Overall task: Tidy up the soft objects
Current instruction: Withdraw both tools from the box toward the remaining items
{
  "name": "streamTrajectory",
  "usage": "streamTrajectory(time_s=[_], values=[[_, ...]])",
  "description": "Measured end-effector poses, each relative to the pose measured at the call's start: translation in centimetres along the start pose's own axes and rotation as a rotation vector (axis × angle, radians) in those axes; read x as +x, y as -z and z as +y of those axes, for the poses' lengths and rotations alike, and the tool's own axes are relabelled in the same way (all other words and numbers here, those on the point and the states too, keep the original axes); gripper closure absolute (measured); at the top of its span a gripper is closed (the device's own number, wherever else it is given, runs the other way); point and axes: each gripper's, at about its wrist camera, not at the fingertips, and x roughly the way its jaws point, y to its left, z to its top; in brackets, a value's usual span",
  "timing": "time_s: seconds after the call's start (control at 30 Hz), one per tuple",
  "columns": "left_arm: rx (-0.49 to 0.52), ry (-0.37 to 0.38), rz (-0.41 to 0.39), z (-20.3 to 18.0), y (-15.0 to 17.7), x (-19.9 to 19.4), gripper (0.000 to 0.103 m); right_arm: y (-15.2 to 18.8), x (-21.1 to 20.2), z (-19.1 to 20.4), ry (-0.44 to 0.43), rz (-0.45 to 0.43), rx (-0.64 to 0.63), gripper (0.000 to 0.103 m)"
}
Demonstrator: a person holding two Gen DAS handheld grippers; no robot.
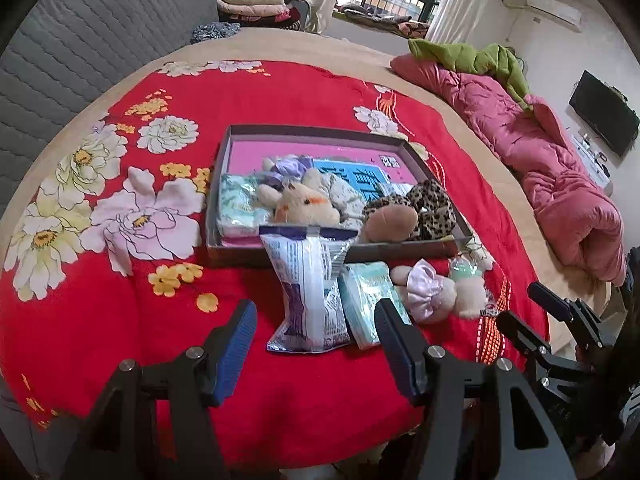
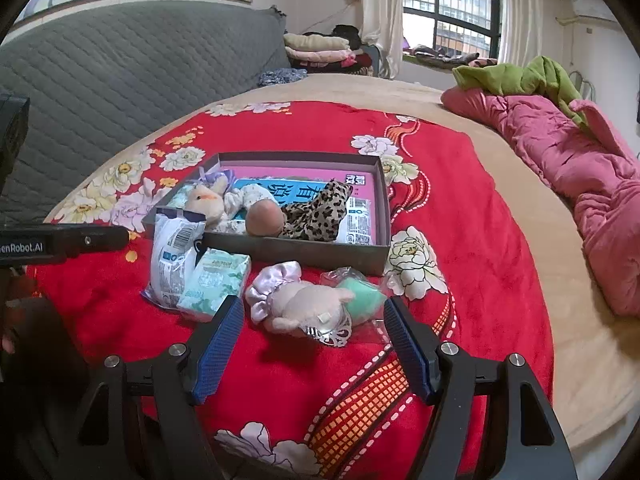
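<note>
Both grippers we log as open and empty: the left gripper hangs over the snack bag, the right gripper over the pink plush doll, neither touching. At twelve o'clock from them we record a shallow box on the red floral blanket, holding a cream plush toy, a leopard-print plush and a tissue pack. Outside it, near its front wall, we list the snack bag, a second tissue pack, the doll and a green sponge in wrap.
</note>
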Motion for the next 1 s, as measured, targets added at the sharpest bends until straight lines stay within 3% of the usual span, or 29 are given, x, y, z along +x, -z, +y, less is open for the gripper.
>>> streamTrajectory(time_s=[1.0], values=[[-0.033,0.014,0.092,1.1,1.1,4.7,0.042,1.1,5.5,-1.1,-0.058,0.075,0.037,0.029]])
